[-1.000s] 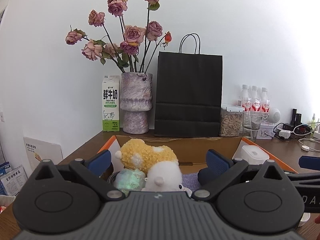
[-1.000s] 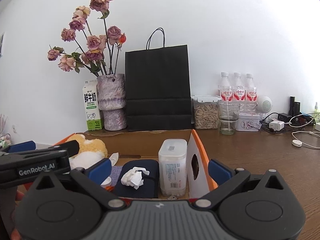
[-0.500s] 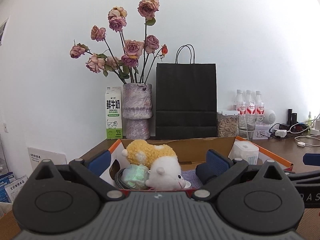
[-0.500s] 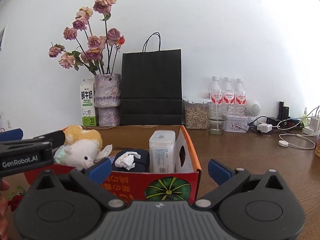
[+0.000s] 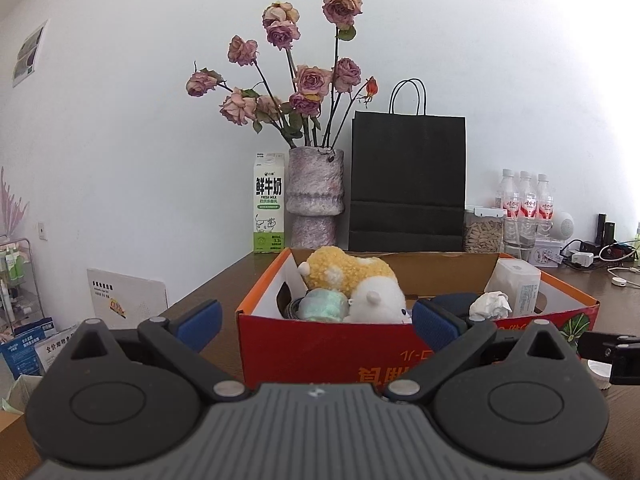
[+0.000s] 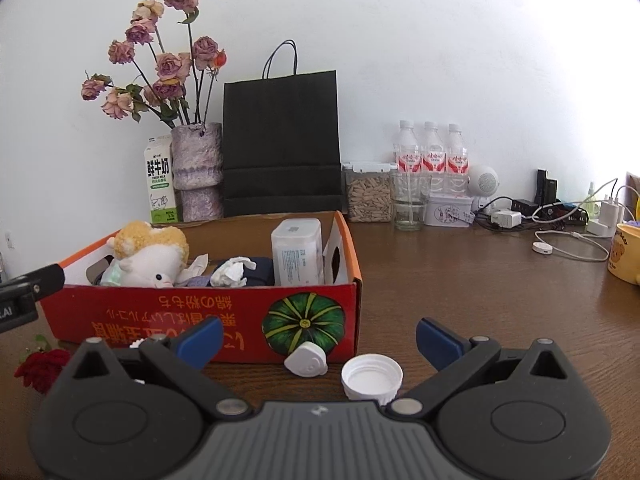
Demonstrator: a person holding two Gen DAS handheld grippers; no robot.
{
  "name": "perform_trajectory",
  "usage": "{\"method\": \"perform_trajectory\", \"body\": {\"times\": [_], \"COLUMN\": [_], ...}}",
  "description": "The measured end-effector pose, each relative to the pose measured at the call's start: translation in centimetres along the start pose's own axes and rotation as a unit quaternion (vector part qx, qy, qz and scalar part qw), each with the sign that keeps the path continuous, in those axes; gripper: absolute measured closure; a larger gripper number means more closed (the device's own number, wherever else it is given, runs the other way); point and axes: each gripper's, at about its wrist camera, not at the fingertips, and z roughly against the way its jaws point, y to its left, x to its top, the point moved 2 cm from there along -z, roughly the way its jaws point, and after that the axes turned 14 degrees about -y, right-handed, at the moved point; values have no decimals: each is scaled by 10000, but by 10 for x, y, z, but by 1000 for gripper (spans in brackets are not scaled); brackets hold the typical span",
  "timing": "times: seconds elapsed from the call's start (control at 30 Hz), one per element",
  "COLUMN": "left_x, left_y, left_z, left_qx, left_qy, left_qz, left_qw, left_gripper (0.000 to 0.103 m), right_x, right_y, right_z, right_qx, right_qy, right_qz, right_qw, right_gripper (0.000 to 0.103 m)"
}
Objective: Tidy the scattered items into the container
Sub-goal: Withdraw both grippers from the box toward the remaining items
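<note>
A red and orange cardboard box [image 6: 120,312] [image 5: 320,356] stands on the brown table. It holds a yellow and white plush toy [image 6: 150,254] [image 5: 360,284], crumpled tissue [image 6: 232,272] [image 5: 490,306], a dark pouch, a white plastic container [image 6: 298,252] [image 5: 516,284] and a pale green roll [image 5: 324,306]. On the table in front of the box lie a white bottle cap [image 6: 372,376], a white heart-shaped piece [image 6: 306,360] and a red rose head [image 6: 42,366]. My right gripper [image 6: 318,338] is open and empty just before the cap. My left gripper [image 5: 316,322] is open and empty before the box.
Behind the box stand a milk carton [image 6: 160,186], a vase of dried roses [image 6: 198,172], a black paper bag [image 6: 282,144], a seed jar [image 6: 368,192], a glass, three bottles [image 6: 430,160], and chargers with cables [image 6: 560,236]. A yellow cup [image 6: 626,252] is at the right edge.
Both grippers have drawn back from above the box and lowered. The box's front wall and the small items before it have come into view. Both stay open.
</note>
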Motion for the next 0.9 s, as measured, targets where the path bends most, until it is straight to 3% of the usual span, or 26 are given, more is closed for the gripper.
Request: {"method": "perform_trajectory", "body": {"times": [0.2, 0.53, 0.63, 0.67, 0.7, 0.9], "left_x": [-1, -14, -24, -32, -34, -36], "left_y": [13, 32, 34, 33, 32, 37], "left_z": [14, 7, 0, -3, -5, -4], "left_qx": [-55, -214, -316, -400, -468, -381], "left_qy": [258, 1133, 1569, 1808, 1927, 1929], "left_qz": [10, 263, 322, 329, 356, 490], "left_qw": [9997, 9930, 9866, 9821, 9795, 9793], "left_gripper": [0, 0, 0, 7, 21, 19], "right_x": [-6, -9, -10, -10, -11, -15], "right_y": [-14, -13, -15, -15, -15, -16], "right_z": [5, 5, 3, 2, 1, -9], "right_qx": [-170, -277, -307, -315, -342, -402], "right_qy": [250, 469, 526, 554, 595, 887], "right_qz": [-142, 11, -21, -28, -24, 31], "right_qw": [9994, 9985, 9981, 9980, 9976, 9952], "right_gripper": [0, 0, 0, 0, 0, 1]}}
